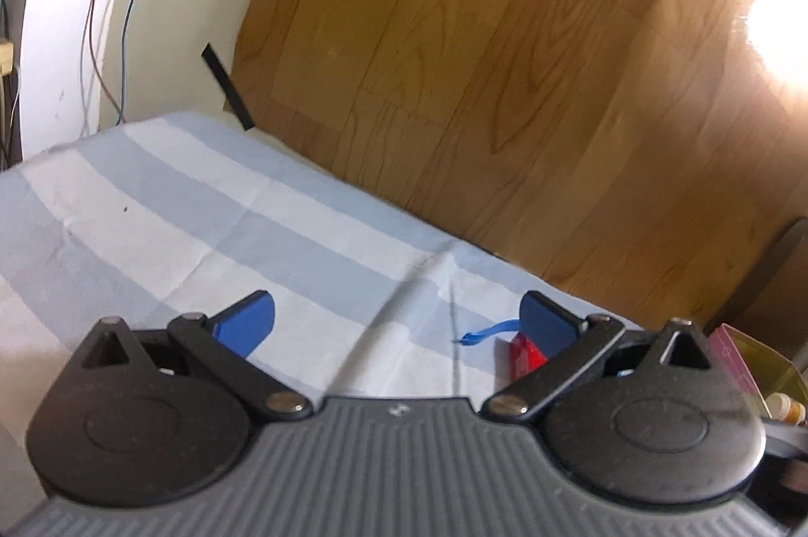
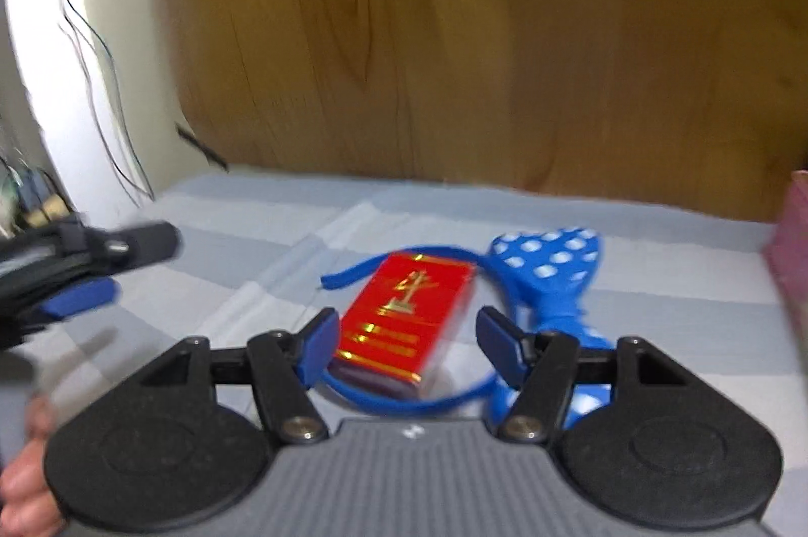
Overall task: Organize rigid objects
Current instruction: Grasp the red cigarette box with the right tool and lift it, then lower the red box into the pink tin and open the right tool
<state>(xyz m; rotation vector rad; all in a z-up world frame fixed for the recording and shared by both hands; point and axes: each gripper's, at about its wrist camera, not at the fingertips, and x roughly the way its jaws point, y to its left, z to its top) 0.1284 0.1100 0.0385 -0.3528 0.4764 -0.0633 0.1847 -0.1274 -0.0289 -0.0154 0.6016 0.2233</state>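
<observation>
A red box with gold print (image 2: 409, 320) lies on a blue headband (image 2: 353, 272) whose white-dotted bow (image 2: 550, 264) sits to its right, all on a blue-and-white striped cloth (image 2: 252, 244). My right gripper (image 2: 409, 337) is open, its blue pads (image 2: 323, 342) on either side of the box's near end, with a gap on the right side. My left gripper (image 1: 396, 314) is open over bare cloth with nothing between its fingers; it shows at the left of the right wrist view (image 2: 121, 272). A corner of the red box (image 1: 525, 355) and the headband's tip (image 1: 485, 332) peek out beside its right finger.
The table's far edge drops to a wooden floor (image 1: 505, 57). A pink box (image 2: 793, 244) stands at the right edge; a pink and yellow box (image 1: 737, 365) and a small bottle (image 1: 785, 405) sit there too. Wires (image 1: 101, 6) hang on the wall. A hand (image 2: 25, 476) shows bottom left.
</observation>
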